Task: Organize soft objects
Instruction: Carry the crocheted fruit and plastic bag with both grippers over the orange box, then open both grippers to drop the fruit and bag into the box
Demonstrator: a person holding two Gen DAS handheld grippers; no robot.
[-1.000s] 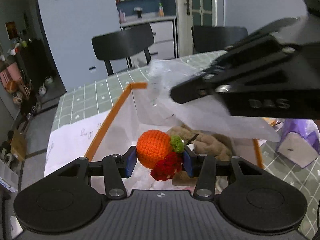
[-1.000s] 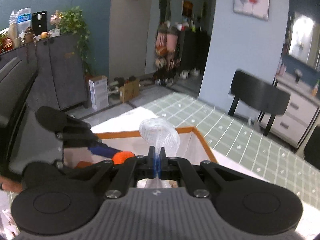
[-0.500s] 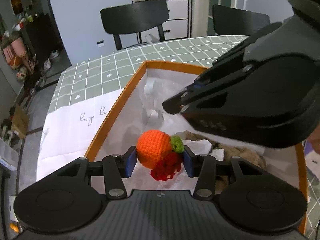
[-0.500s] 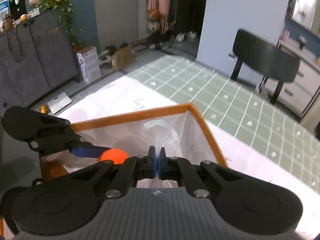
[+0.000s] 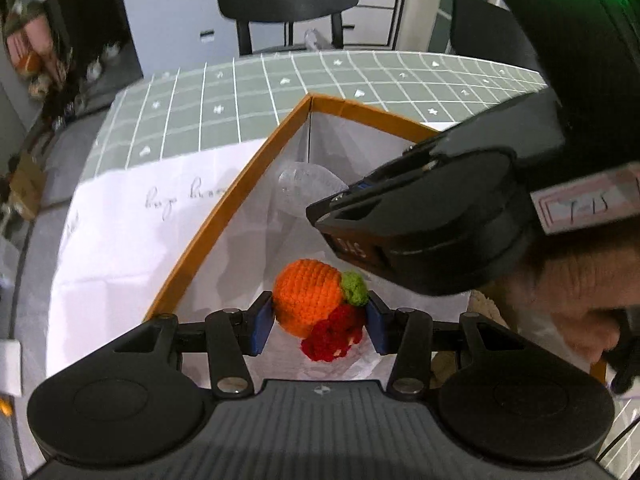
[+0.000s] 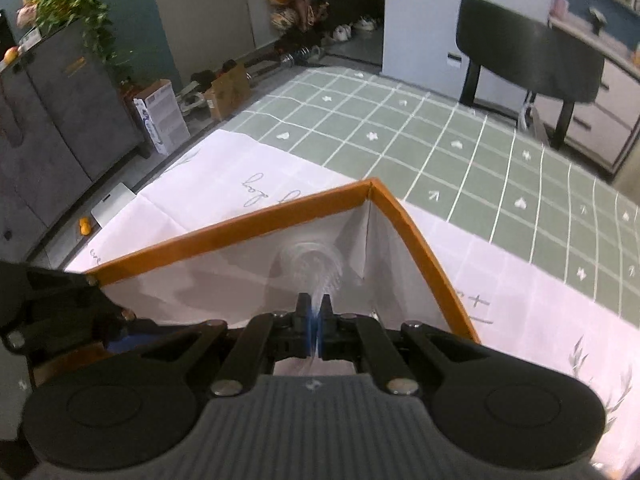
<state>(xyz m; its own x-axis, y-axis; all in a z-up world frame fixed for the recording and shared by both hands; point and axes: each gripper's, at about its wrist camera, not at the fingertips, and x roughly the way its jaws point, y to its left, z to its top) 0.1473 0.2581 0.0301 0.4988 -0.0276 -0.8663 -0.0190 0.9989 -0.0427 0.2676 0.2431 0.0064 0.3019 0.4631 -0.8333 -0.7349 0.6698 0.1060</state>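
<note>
Only the left wrist view shows the crocheted orange toy (image 5: pixel 308 300) clamped in the left gripper (image 5: pixel 318 322) over the orange-rimmed box (image 5: pixel 224 216), while the right gripper (image 6: pixel 316 320) pinches a clear plastic bag (image 6: pixel 314 266) inside it.

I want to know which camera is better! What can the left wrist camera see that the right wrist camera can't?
Only the left wrist view shows the orange crocheted toy squeezed in the left gripper, and the person's hand holding the right gripper.

Only the right wrist view shows the right gripper's closed tips pinching the clear plastic bag, plus the grey cabinet with a plant.

Both show the orange-rimmed box, the bag, and the green checked tablecloth.
</note>
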